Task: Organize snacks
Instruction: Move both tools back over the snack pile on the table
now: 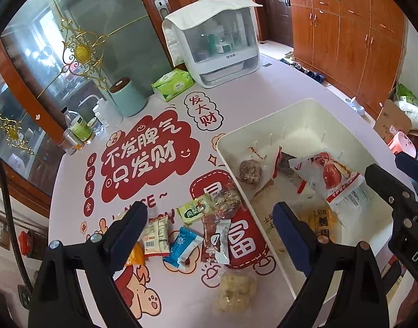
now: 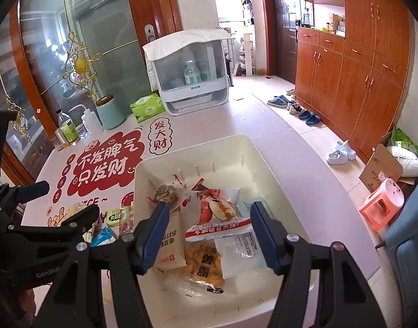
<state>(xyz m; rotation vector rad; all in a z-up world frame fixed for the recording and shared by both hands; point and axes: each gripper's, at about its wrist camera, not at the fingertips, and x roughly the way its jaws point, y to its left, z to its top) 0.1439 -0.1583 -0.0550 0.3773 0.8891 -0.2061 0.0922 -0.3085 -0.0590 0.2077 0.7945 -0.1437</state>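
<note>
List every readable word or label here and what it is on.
"发大财": table mat, small bubble.
"不发脾气 只发财": mat, red cloud.
"日进斗金": mat, red strip.
"富": mat, red square.
"凤梨": green snack pack.
"GenRo…": left gripper, cut off.
Other packet print: too small or blurred.

Left gripper (image 1: 209, 235): tilted downward, fingers (image 1: 128, 228) spread wide, nothing between them; one finger left of the white bin (image 1: 263, 134), the other over the bin's near-left wall.

Right gripper (image 2: 209, 235): tilted downward above the bin's inside, blue-padded fingers (image 2: 154, 235) held well apart, gripping nothing. Its black frame shows at the bin's right side in the left wrist view.
</note>
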